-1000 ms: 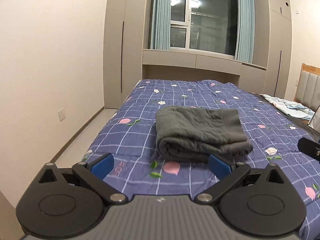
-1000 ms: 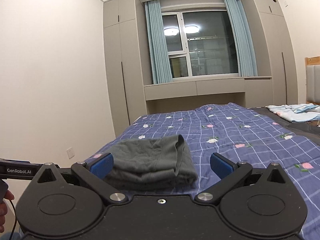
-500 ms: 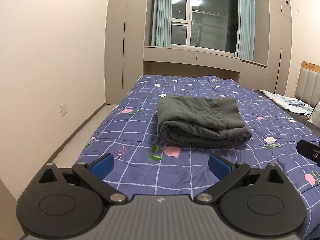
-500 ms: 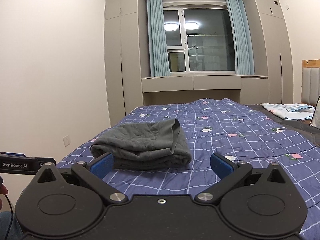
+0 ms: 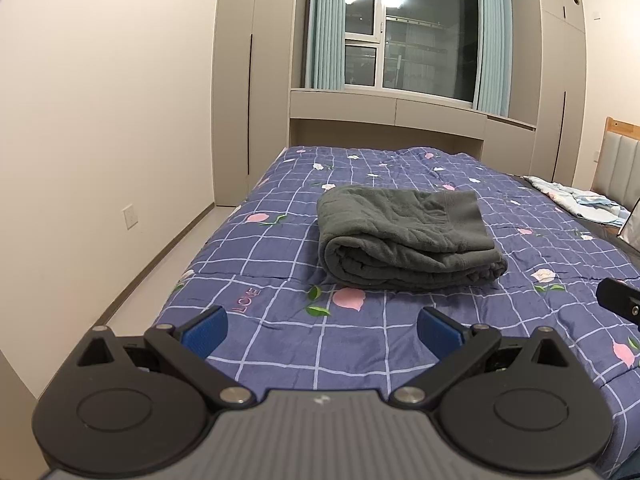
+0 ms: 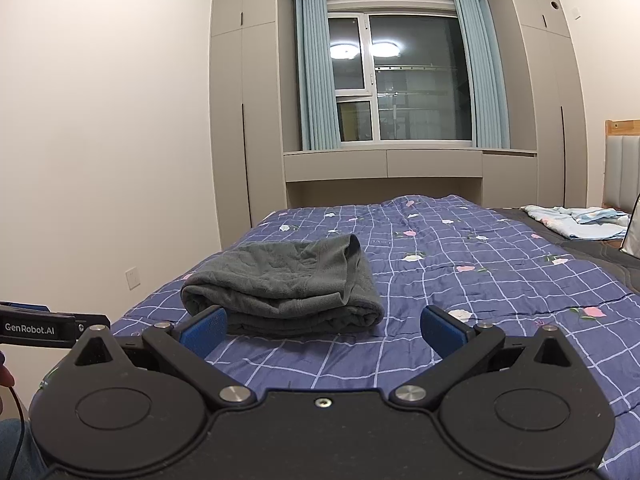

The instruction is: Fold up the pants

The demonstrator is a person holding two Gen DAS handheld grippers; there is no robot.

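Note:
The grey pants (image 5: 404,240) lie folded into a thick bundle on the blue checked quilt (image 5: 280,320). They also show in the right wrist view (image 6: 280,284), left of centre. My left gripper (image 5: 322,330) is open and empty, held back from the bundle near the bed's foot edge. My right gripper (image 6: 324,330) is open and empty, also short of the bundle. The left gripper's body (image 6: 38,328) shows at the left edge of the right wrist view, and part of the right gripper (image 5: 620,304) shows at the right edge of the left wrist view.
A light blue cloth (image 6: 576,222) lies at the bed's far right by the headboard (image 6: 622,168). Wardrobes and a curtained window (image 6: 404,84) stand behind the bed. A wall and a strip of floor (image 5: 168,248) run along the left.
Both grippers have drawn back from the folded pants, which now sit farther off in both views. The pants have not moved. Both grippers stay open.

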